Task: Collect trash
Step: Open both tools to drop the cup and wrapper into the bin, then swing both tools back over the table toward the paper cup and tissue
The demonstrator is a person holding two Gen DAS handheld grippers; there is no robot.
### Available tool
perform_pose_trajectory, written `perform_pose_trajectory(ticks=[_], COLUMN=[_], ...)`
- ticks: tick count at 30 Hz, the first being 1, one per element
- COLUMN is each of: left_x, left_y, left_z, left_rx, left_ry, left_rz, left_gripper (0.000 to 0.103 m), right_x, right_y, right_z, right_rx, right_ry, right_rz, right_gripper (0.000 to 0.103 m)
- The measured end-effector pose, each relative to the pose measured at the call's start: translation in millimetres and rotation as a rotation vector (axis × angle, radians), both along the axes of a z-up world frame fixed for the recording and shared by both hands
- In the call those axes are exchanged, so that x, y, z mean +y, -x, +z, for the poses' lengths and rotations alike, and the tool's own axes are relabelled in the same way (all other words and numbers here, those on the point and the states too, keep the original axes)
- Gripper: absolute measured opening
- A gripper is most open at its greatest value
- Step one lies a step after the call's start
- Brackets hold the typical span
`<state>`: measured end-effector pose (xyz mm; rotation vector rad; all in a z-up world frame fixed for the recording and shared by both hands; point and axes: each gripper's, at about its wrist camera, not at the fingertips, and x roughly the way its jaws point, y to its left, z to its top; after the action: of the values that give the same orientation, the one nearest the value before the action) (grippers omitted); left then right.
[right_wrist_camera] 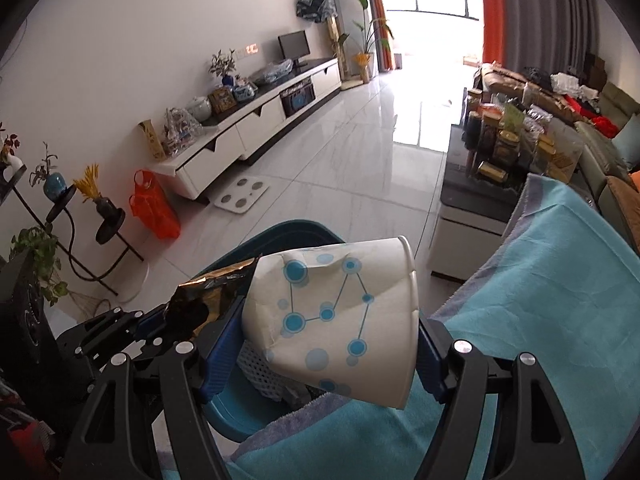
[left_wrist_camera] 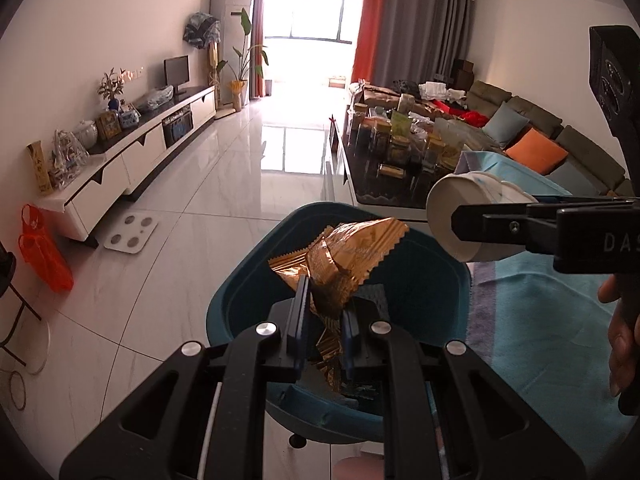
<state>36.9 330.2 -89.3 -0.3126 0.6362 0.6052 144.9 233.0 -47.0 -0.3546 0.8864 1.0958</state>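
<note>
A: What are the fingers doing?

B: The left gripper (left_wrist_camera: 324,312) has its blue fingers (left_wrist_camera: 298,320) pressed nearly together, pinching a crumpled gold foil wrapper (left_wrist_camera: 348,256). The wrapper fans up toward twelve o'clock from the fingertips. The right gripper (right_wrist_camera: 332,344) has its fingers (right_wrist_camera: 218,356) spread wide, clamped on the two sides of a dented white paper cup with blue dots (right_wrist_camera: 340,316). The cup lies on its side, with its rim toward one o'clock in the right wrist view.

A: Where is the trash in relation to the bin?

B: Both pieces hang over a teal plastic bin (left_wrist_camera: 440,280). In the left wrist view the wrapper sits above the bin's open mouth, and the cup comes in from three o'clock, above the bin's right rim. Some dark scraps already lie inside the bin.

A: What surrounds the bin?

B: A teal towel (right_wrist_camera: 560,280) covers a surface touching the bin at four o'clock. Pale glossy floor tiles (left_wrist_camera: 200,184) spread toward eleven o'clock. A white bathroom scale (left_wrist_camera: 130,234) lies there, and an orange plastic bag (left_wrist_camera: 44,252) at nine o'clock.
</note>
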Motion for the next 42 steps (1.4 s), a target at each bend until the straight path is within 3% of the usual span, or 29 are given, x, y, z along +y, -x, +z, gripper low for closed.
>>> perform_pose_trajectory(ticks=[4, 7, 9, 15, 24, 35, 42], left_x=[9, 12, 14, 14, -2, -29, -54], left_y=[-12, -12, -13, -5, 13, 30, 31], left_z=[-8, -13, -15, -15, 11, 44, 65], left_rx=[0.019, 0.016, 0.016, 0.008, -0.04, -0.098, -0.125], left_ry=[0.033, 0.029, 0.028, 0.009, -0.073, -0.131, -0.134], left_rz=[-0.02, -0.013, -0.006, 0.009, 0.039, 0.03, -0.001], left_gripper=[0.018, 0.041, 0.043, 0.045, 0.066, 0.097, 0.098], right_x=[9, 14, 15, 9, -11, -59, -104], right_y=[-6, -8, -11, -12, -13, -9, -9], right_z=[-11, -15, -17, -14, -1, 26, 37], right_rx=[0.042, 0.062, 0.079, 0.074, 0.052, -0.037, -0.076], right_ry=[0.023, 0.027, 0.02, 0.0, -0.04, -0.108, -0.14], right_rz=[0.009, 0.009, 0.003, -0.019, -0.044, -0.106, -0.161], right_gripper=[0.073, 0.074, 0.079, 0.079, 0.081, 0.094, 0.096])
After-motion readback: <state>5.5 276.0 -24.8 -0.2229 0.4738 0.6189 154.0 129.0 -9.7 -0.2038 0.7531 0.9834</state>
